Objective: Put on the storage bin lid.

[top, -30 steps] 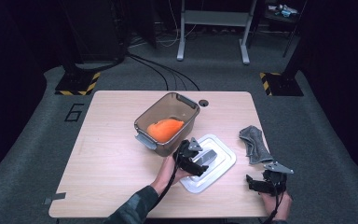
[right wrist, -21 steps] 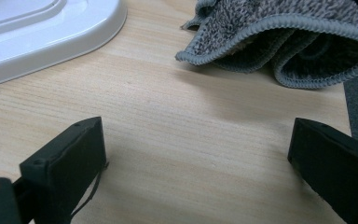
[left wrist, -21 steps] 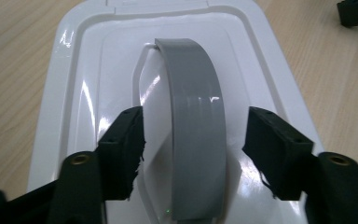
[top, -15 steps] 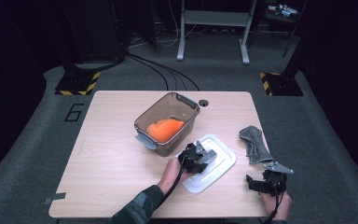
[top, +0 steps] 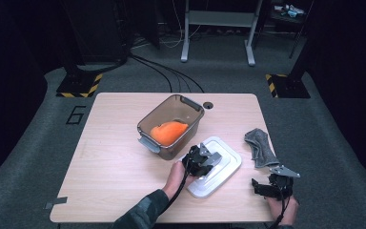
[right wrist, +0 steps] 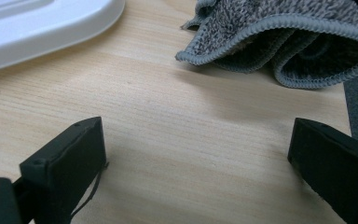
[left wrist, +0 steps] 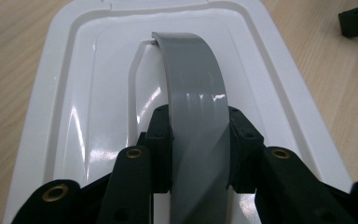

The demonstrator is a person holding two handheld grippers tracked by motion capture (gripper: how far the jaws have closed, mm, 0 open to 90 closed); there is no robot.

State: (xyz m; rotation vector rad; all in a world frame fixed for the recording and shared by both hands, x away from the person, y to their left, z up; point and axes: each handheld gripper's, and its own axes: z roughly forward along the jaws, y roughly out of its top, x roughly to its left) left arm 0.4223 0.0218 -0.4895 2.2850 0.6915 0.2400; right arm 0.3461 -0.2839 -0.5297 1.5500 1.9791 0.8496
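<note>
A white lid (top: 226, 168) lies flat on the table in front of the brown see-through container (top: 193, 106), which holds an orange thing (top: 167, 132). My left gripper (top: 205, 160) sits over the lid. Its jaws have just been closing and now press from both sides on the lid's grey arched handle (left wrist: 198, 102), so the left gripper (left wrist: 199, 149) is shut on it above the white lid (left wrist: 98, 93). My right gripper (top: 259, 187) rests near the table's front right corner. The right gripper (right wrist: 198, 154) stands open over bare wood, nothing between its fingers.
A crumpled grey cloth (top: 261, 148) lies at the table's right edge, just beyond the right gripper; the grey cloth (right wrist: 284, 32) shows close ahead, with the lid's corner (right wrist: 42, 23) at upper left. A round cable hole (top: 208, 105) sits behind the container.
The left gripper has edged slightly further over the lid and its jaws have drawn in around the handle. The right hand and gripper have stayed put.
</note>
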